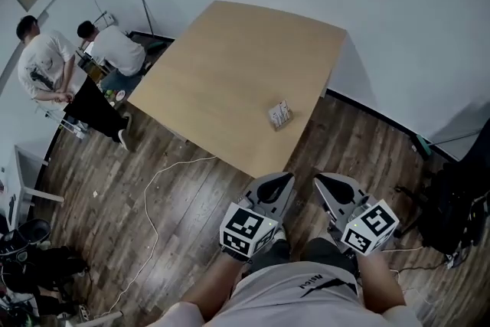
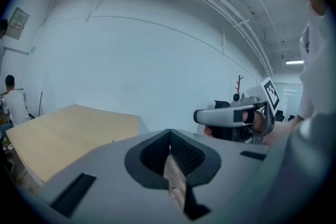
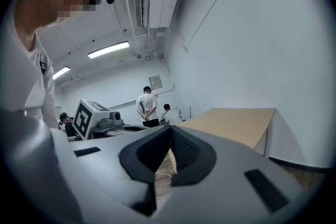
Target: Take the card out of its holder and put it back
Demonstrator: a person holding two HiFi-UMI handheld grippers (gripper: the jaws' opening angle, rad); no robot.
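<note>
Head view: card holder (image 1: 280,115) on table (image 1: 230,50), right of centre; left gripper (image 1: 286,177), right gripper (image 1: 321,178) bottom centre, well apart from it
Left gripper view: jaws pressed together, empty
Right gripper view: likewise
Card likely thin, light, slick; pinch exposed edge

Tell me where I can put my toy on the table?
Nearly the whole table is bare: everything left of and beyond the card holder, out to the far edges. Only its spot near the right edge is taken.
</note>
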